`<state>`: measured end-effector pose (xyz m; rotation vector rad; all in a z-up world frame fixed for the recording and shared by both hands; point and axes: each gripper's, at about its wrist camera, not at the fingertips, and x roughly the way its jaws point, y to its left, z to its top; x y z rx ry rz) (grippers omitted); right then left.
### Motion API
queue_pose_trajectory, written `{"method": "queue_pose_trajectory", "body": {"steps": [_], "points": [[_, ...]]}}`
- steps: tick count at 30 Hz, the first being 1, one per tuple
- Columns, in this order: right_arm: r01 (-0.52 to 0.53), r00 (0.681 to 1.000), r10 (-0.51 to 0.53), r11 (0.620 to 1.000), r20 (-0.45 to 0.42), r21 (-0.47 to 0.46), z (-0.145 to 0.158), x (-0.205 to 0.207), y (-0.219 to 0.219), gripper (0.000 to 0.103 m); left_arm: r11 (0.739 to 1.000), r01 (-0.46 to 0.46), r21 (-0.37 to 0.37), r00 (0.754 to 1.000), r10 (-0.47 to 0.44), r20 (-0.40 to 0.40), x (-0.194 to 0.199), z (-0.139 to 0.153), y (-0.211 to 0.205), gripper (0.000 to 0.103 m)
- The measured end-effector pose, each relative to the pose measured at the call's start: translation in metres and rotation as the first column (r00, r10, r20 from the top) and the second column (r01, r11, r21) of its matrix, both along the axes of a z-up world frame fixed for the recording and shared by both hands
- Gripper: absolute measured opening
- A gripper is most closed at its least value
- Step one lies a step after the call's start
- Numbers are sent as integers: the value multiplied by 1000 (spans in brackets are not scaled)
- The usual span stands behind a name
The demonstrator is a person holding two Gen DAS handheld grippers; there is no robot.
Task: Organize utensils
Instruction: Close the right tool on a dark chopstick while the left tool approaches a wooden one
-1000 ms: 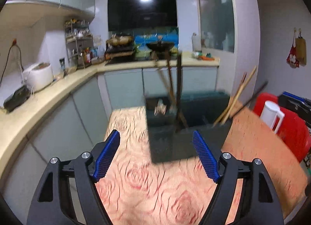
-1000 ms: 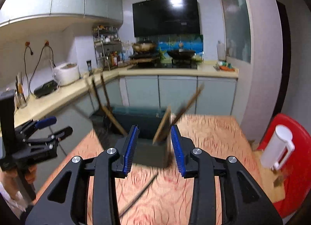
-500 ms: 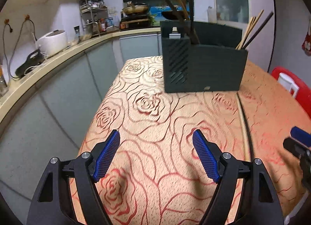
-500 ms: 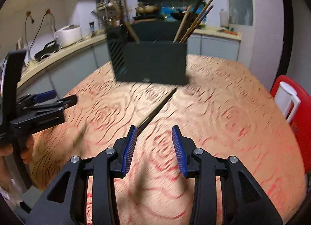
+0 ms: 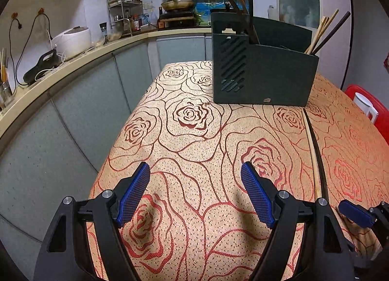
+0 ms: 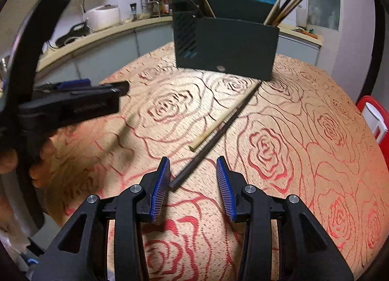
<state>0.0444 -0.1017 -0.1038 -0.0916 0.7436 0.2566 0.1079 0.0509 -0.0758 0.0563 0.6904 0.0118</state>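
Observation:
A dark green utensil holder stands on the rose-patterned tablecloth with several chopsticks upright in its compartments. A dark chopstick and a pale bamboo chopstick lie side by side on the cloth in front of it. My right gripper hovers low over the near end of the dark chopstick, jaws apart, pads clear of it. My left gripper is wide open over bare cloth, left of the two chopsticks.
A red chair with a white jug stands at the table's right side. A kitchen counter with a rice cooker runs along the left and back. The table's left edge drops off beside my left gripper.
Both grippers have dropped from a raised view of the kitchen down close to the tablecloth. The right gripper has moved forward over the near end of the dark chopstick, and its jaws stand a little wider.

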Motion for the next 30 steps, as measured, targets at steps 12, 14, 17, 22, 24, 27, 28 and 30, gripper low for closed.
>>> {"method": "queue_pose_trajectory", "body": {"steps": [12, 14, 17, 22, 24, 27, 28, 30], "points": [[122, 993, -122, 993, -5, 4, 0, 0, -43, 33, 998, 57, 4, 998, -57, -3, -8, -2, -16, 75], [131, 991, -131, 991, -4, 2, 0, 0, -50, 27, 997, 78, 6, 997, -78, -2, -11, -3, -22, 75], [149, 989, -149, 989, -5, 6, -1, 2, -58, 23, 992, 125, 14, 992, -125, 4, -16, -3, -33, 75], [162, 987, -162, 987, -4, 4, -1, 2, -66, 14, 976, 217, -2, 976, -217, 5, -23, -3, -51, 74], [163, 987, -163, 987, -5, 5, -1, 2, -67, 14, 968, 251, -18, 968, -251, 1, -25, -4, -58, 74], [165, 986, -165, 986, -7, 7, -1, 2, -68, 12, 945, 327, -31, 945, -327, -7, -28, -5, -71, 73], [165, 986, -165, 986, -8, 9, -1, 2, -69, 12, 939, 343, -30, 939, -343, -12, -28, -7, -75, 69], [166, 986, -166, 986, -12, 16, -1, 2, -70, 11, 931, 364, -23, 931, -365, -30, -26, -10, -81, 57]]}}
